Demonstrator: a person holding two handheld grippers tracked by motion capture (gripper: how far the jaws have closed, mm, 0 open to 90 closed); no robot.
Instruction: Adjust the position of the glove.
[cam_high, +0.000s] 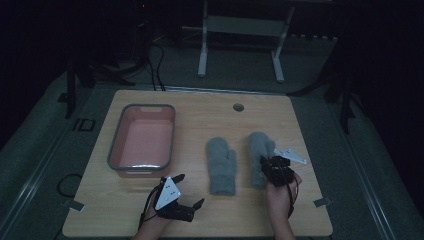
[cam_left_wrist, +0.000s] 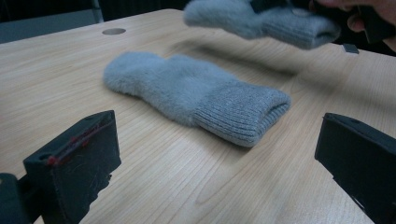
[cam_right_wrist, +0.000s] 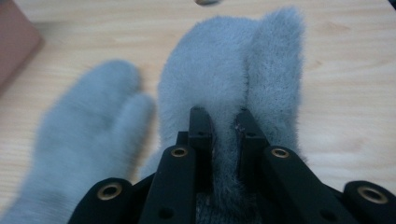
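Pinching the cuff end of the right mitten (cam_right_wrist: 233, 79), the right gripper (cam_high: 276, 169) has its jaws closed narrowly on a fold of grey fleece, the mitten raised off the worktop (cam_high: 300, 130) near the right edge. The left mitten (cam_high: 221, 165) lies flat just beside it, toward the middle. The left gripper (cam_high: 186, 200) sits by the near edge, jaws wide and holding nothing. A pink tub (cam_high: 142, 140) stands toward the left edge.

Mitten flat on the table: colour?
Grey, fuzzy body with a ribbed knit cuff. The mitten shows best in the left gripper view.
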